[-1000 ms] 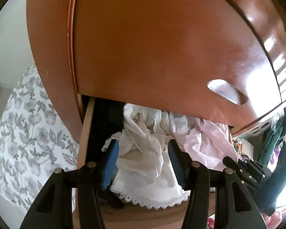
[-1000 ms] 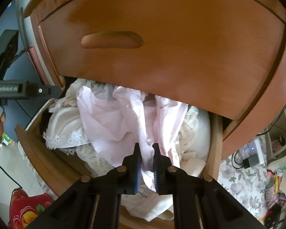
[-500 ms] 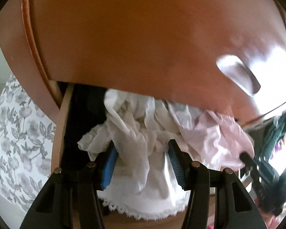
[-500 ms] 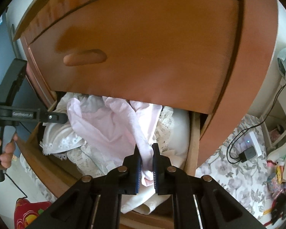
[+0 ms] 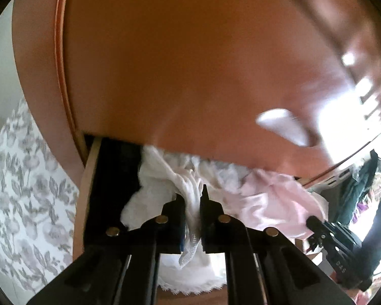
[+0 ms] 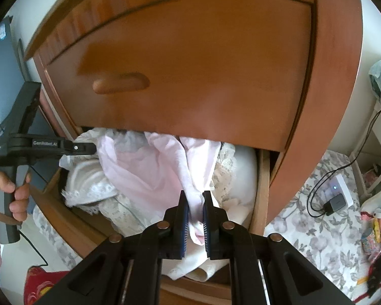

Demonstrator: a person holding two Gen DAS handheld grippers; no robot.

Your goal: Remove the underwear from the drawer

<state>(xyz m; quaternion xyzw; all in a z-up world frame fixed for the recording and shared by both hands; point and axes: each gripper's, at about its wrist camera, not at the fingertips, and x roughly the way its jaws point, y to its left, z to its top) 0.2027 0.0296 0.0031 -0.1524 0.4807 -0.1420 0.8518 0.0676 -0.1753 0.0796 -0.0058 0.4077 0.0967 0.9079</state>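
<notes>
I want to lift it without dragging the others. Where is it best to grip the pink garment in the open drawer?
Probably the raised fold of the pink garment, from above and the drawer's front; it stands clear on top of the pile. The right gripper pinches there.

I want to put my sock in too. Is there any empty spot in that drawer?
Hardly. The drawer is heaped with white lace garments and pink underwear. Only a dark strip along its left wall looks unfilled.

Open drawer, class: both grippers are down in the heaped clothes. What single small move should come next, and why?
Probably lift both grippers up and back together. The left gripper is shut on white fabric, the right gripper on the pink garment, and both pieces still lie in the open drawer under the closed drawer front.
</notes>
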